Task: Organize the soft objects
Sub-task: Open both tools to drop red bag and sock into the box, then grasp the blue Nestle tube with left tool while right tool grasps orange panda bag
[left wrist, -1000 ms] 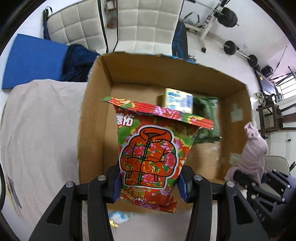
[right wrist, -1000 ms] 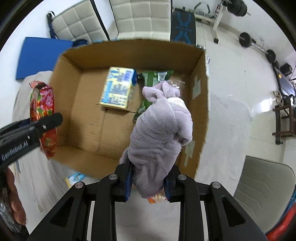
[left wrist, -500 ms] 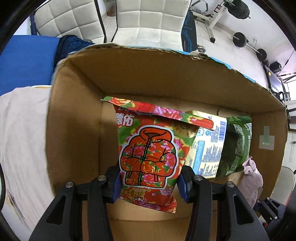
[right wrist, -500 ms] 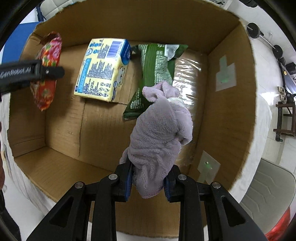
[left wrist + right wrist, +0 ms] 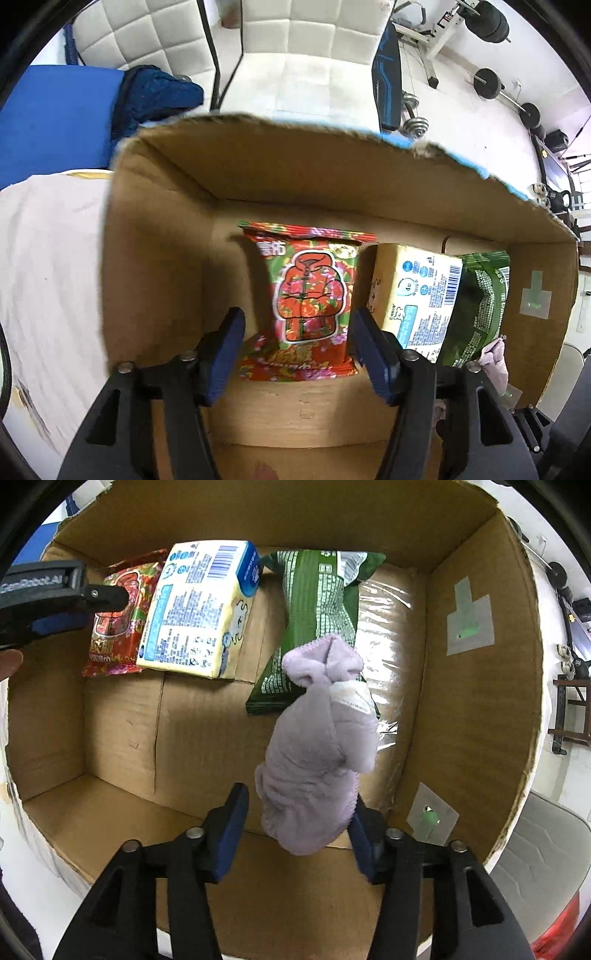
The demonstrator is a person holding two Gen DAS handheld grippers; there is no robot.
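Observation:
A red flowered snack bag [image 5: 308, 302] lies on the floor of the cardboard box [image 5: 280, 173], against its far left side. My left gripper [image 5: 295, 339] is open just behind it, jaws wide on either side. The bag also shows in the right wrist view [image 5: 116, 616]. My right gripper [image 5: 297, 819] is open inside the box [image 5: 476, 709]. A lilac plush cloth [image 5: 317, 746] sits between its jaws, touching the right pad [image 5: 360, 840] only; whether it rests on the box floor I cannot tell.
A yellow tissue pack [image 5: 199, 609], a green packet [image 5: 314, 624] and a clear wrapped pack [image 5: 391, 642] lie in the box. The box stands on a pale cloth [image 5: 48, 277]. White chairs [image 5: 314, 51] and gym weights [image 5: 491, 81] stand beyond.
Both grippers moved down into the box and opened. The left let go of the red snack bag, which now lies on the box floor. The right released its grip on the lilac cloth.

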